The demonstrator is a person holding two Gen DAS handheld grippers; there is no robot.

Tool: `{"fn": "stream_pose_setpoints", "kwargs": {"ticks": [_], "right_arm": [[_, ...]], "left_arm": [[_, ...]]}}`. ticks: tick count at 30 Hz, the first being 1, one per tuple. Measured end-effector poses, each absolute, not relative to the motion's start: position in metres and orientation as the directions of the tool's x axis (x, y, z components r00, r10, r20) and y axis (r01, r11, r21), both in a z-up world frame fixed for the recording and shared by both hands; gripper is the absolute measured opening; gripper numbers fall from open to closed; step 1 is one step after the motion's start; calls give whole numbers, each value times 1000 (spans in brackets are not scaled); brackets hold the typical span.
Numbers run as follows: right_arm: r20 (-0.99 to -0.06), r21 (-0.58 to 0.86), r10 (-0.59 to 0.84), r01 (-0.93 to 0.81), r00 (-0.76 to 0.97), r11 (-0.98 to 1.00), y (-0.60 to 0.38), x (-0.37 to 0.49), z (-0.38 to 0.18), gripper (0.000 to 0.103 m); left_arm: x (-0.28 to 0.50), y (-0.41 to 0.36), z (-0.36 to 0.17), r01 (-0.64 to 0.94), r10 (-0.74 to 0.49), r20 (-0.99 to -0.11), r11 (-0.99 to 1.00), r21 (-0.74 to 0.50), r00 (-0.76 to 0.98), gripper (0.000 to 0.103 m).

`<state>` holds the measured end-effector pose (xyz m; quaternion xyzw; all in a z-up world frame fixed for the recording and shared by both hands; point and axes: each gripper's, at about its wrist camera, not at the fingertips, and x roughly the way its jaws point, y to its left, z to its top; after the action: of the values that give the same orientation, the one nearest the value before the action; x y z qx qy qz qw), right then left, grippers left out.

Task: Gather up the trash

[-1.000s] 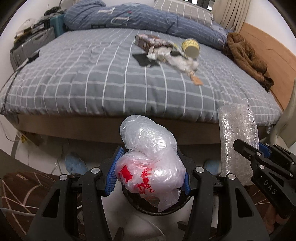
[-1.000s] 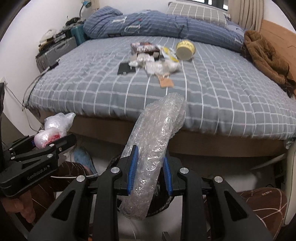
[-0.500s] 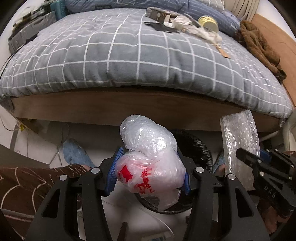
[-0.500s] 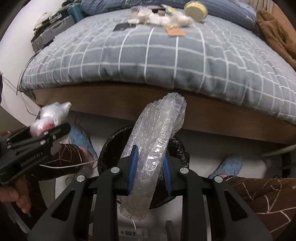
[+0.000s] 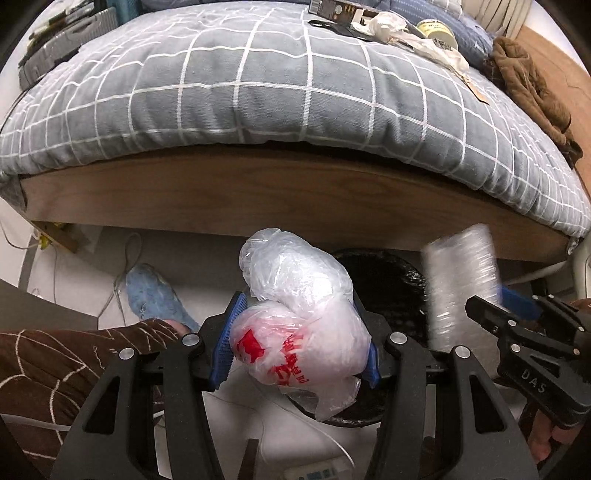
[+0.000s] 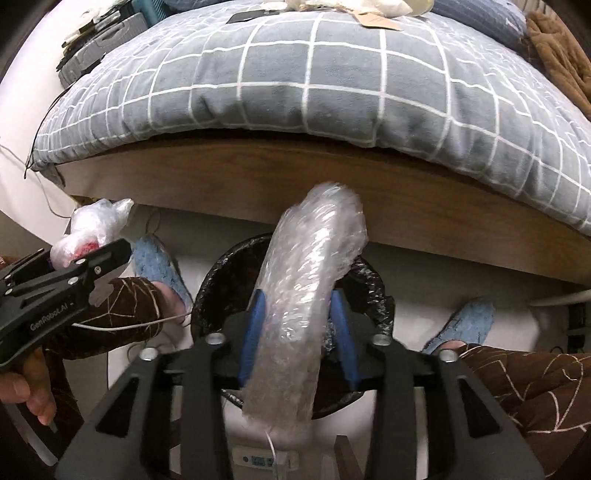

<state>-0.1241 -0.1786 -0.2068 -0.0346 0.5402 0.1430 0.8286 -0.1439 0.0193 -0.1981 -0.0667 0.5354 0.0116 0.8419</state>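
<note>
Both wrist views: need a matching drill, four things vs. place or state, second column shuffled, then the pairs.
Things:
1. plastic bag with red print
2. bubble wrap roll
3. black-lined bin
4. yellow-lidded tub

Place or state:
A. on the floor at the foot of the bed, under both grippers
B. between the right gripper fingers, which are opening
C. up on the checked bedcover among the other litter
D. clamped between the blue pads of the left gripper

Pairs: 1-D, 2-B, 3-A, 4-C
</note>
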Motion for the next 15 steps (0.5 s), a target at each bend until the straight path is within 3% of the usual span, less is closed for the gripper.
{"fn": "stream_pose_setpoints", "kwargs": {"ticks": [15], "right_arm": [[-880, 47, 107, -139, 462, 989, -252, -126, -193, 94]], "left_arm": [[-136, -45, -202, 8, -126, -910, 991, -134, 396, 53]]}}
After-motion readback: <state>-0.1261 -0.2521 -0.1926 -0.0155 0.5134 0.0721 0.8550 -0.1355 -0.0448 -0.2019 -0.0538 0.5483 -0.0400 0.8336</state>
